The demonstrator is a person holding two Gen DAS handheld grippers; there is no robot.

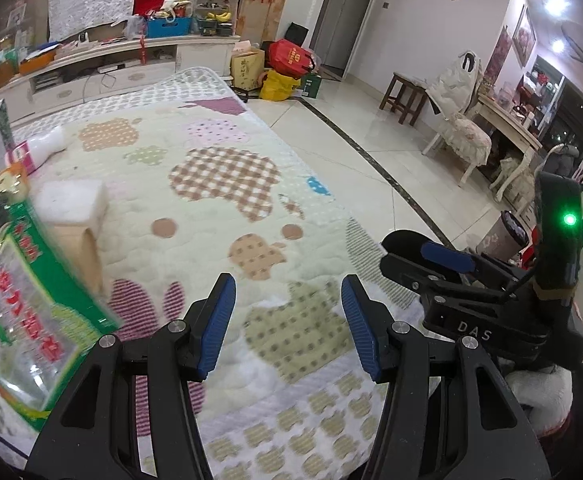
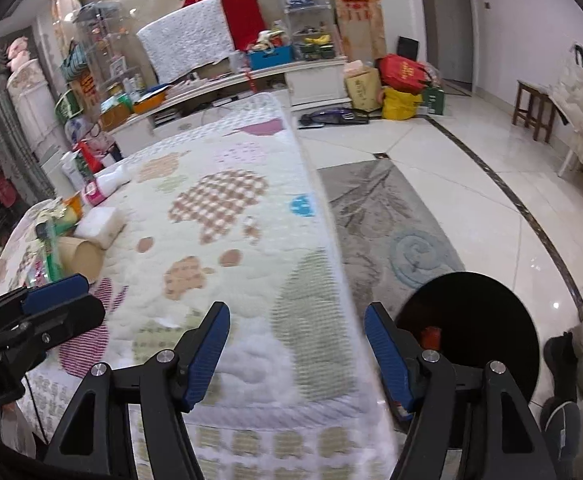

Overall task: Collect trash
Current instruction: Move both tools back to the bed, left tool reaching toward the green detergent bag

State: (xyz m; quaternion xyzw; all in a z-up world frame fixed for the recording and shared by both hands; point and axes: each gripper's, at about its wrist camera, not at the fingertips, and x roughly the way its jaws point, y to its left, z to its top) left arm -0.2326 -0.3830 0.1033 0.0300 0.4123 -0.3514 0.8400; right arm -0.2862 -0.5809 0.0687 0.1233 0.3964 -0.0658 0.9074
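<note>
Hovering over the quilted table, both grippers hold nothing, jaws spread wide. The trash pile of a green wrapper and cardboard tube lies at the left edge, nearer the left gripper than the right gripper.
</note>
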